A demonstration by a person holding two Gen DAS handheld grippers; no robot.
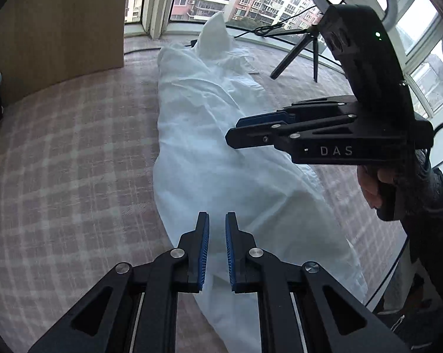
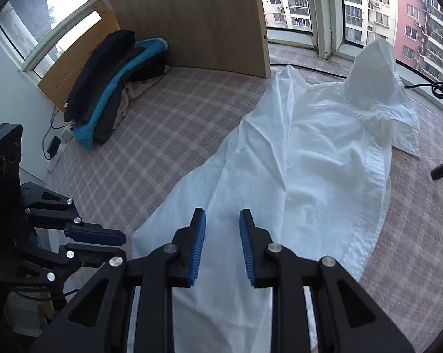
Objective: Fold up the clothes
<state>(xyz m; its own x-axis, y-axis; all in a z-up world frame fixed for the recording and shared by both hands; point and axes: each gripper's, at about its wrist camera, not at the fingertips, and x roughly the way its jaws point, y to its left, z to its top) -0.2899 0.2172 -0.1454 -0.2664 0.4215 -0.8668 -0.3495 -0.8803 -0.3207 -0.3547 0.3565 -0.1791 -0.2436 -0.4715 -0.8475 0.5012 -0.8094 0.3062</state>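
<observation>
Checked bedcover point(image 1: 74, 176) by a bay window. A white shirt point(image 2: 295, 161) lies lengthwise, narrowed, its collar end raised at the far end. Left gripper point(image 1: 217, 250) and right gripper point(image 2: 222, 247) hover above its near hem, fingers parted, empty. Any pinch should take every layer together.

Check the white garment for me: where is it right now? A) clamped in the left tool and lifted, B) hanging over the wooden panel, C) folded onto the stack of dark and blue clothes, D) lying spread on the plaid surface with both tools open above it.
D: the white garment lies loose on the plaid surface, and the left tool and right tool each show an empty gap.
</observation>
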